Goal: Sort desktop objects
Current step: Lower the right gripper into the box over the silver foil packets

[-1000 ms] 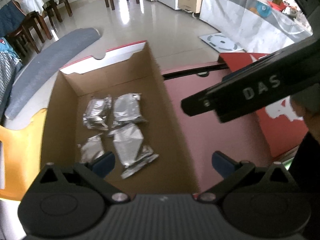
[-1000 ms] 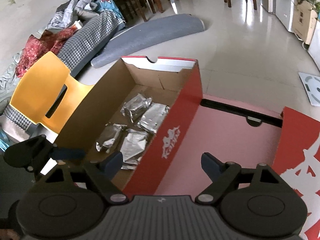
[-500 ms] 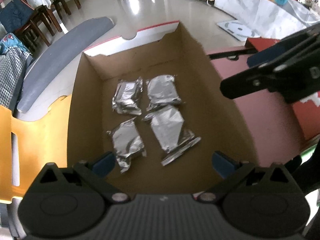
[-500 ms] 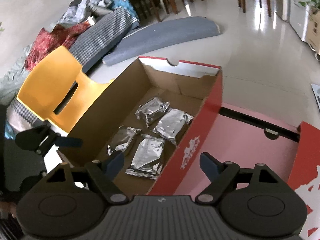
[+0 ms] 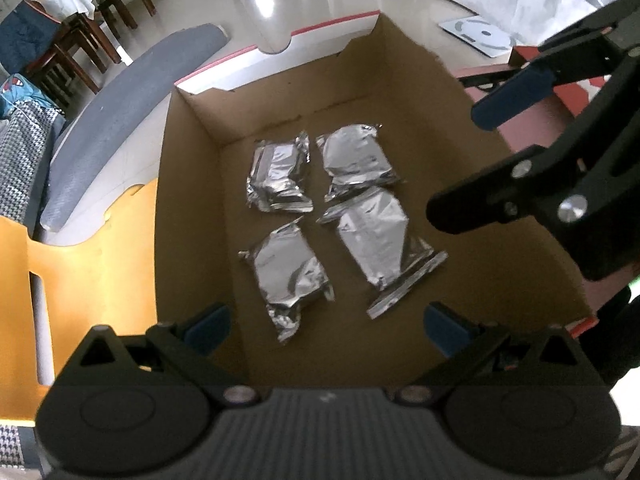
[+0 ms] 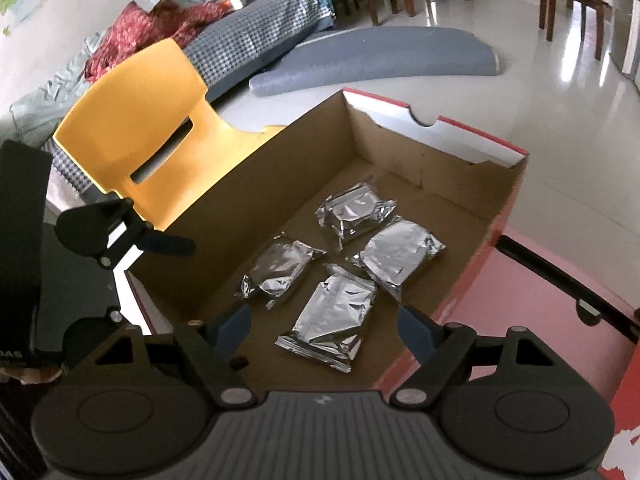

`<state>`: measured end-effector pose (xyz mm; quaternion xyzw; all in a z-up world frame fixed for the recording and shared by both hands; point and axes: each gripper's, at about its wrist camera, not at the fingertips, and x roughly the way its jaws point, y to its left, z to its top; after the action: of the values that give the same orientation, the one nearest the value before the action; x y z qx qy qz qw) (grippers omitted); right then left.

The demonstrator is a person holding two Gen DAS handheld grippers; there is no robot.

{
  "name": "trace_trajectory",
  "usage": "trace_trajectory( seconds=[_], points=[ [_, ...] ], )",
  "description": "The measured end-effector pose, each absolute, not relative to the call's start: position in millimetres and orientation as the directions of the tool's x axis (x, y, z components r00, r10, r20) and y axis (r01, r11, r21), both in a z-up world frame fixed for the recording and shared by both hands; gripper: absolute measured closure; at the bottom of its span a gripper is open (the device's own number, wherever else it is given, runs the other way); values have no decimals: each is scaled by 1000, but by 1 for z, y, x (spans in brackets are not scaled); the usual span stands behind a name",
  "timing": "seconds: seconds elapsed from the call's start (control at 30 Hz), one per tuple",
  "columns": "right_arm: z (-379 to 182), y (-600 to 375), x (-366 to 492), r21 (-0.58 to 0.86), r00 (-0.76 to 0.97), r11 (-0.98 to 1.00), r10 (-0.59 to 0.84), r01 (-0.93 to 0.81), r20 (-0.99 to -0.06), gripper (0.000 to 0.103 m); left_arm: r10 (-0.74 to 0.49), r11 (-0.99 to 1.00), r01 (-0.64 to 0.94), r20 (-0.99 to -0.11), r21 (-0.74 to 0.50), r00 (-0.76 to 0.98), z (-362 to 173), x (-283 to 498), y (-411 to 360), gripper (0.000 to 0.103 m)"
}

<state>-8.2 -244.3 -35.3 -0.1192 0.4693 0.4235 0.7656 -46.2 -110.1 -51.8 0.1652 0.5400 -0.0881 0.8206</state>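
Already lying inside the open brown cardboard shoe box with red outer sides (image 5: 192, 208): four crinkled silver foil pouches (image 5: 288, 272), two by two near frame centre in both views.

Hovering low in each frame, left gripper (image 5: 326, 322) and right gripper (image 6: 324, 326), both spread apart and holding nothing. Fitting either pouches sorted into the box or pouches waiting to come out. Resting at right, flat red lid (image 6: 540, 300); no other loose items in view.

Four crinkled silver foil packets (image 5: 320, 216) lie flat in a loose two-by-two cluster on the floor of the open cardboard box (image 5: 192, 208), nearer its far end.
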Motion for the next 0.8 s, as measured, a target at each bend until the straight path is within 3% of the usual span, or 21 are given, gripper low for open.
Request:
trace_trajectory(
  seconds=[0.8],
  points=[
    [-82, -185, 4, 137, 143, 568, 421, -812, -896, 21, 77, 887, 398, -925, 233, 371, -74, -22, -88, 0]
  ],
)
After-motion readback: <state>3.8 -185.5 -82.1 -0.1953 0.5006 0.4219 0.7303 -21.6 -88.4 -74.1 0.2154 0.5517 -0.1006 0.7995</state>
